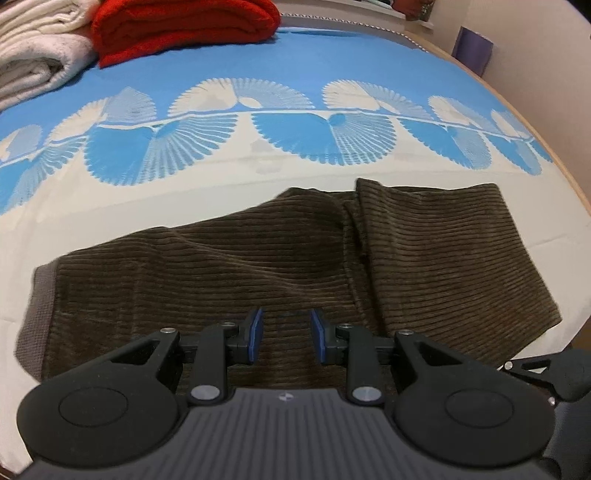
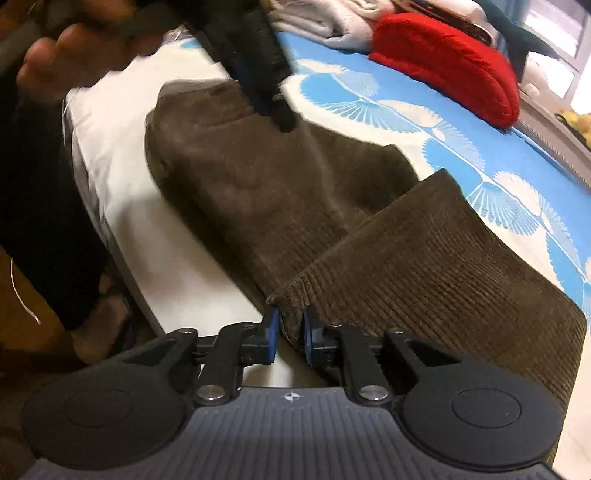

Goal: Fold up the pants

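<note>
Brown corduroy pants (image 1: 229,266) lie across the white part of the bedsheet. Their grey-banded waist is at the left, and the legs are folded back into a top layer (image 1: 443,251) at the right. My left gripper (image 1: 287,334) hovers over the middle of the pants, open, with nothing pinched between its blue pads. In the right wrist view, my right gripper (image 2: 290,330) is shut on the near corner of the folded leg layer (image 2: 443,266). Farther off, the blurred left gripper (image 2: 282,120) sits over the pants (image 2: 240,177), with a hand (image 2: 55,48) behind it.
A folded red blanket (image 1: 177,29) and white towels (image 1: 33,48) lie at the far side of the blue-and-white bedsheet (image 1: 295,59). The bed's edge (image 2: 122,240) runs along the left, with a person's foot (image 2: 99,332) on the floor beside it. A purple object (image 1: 474,48) stands by the wall.
</note>
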The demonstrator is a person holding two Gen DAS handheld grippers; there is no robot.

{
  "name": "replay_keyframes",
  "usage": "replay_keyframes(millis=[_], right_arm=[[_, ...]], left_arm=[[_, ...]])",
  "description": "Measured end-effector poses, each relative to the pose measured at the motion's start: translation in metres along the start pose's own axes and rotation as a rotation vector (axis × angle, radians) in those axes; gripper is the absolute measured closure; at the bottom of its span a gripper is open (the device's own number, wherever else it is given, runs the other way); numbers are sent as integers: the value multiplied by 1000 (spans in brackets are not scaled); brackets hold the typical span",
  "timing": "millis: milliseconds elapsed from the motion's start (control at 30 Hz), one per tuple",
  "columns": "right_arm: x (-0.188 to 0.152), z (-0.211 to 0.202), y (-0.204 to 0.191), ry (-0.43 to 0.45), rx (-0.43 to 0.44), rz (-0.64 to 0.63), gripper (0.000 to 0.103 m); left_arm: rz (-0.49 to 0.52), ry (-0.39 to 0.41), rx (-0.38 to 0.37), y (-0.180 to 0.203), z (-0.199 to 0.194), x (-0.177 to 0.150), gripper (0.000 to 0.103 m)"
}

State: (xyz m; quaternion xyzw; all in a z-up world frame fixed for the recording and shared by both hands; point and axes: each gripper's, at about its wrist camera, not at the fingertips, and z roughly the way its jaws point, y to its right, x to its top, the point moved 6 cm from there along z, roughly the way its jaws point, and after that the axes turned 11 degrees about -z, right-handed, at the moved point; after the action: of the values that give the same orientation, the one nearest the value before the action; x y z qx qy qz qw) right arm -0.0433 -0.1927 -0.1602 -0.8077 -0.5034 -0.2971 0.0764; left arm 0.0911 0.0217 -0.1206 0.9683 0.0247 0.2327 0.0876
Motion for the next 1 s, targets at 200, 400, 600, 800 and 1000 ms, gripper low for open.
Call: replay_keyframes(millis=[200,400,600,800,1000], right_arm=[[-7,-40,49,103,-29,321,50],[-68,-85,125,123,-295,749,47],[-142,-84,153,-45,-411,1072,40],[-166,-72,147,-114,-423,1122,33],[-183,-64,153,-115,-382,1171,27]], left_arm=[[-92,-11,-174,21,9,23,72],[-157,-42,-257,38,39,52,65],[-202,-80,-262,48,87,63,65],[-244,-116,-229,50,123,64,65],[-197,-102,-189,61,136,61,56]])
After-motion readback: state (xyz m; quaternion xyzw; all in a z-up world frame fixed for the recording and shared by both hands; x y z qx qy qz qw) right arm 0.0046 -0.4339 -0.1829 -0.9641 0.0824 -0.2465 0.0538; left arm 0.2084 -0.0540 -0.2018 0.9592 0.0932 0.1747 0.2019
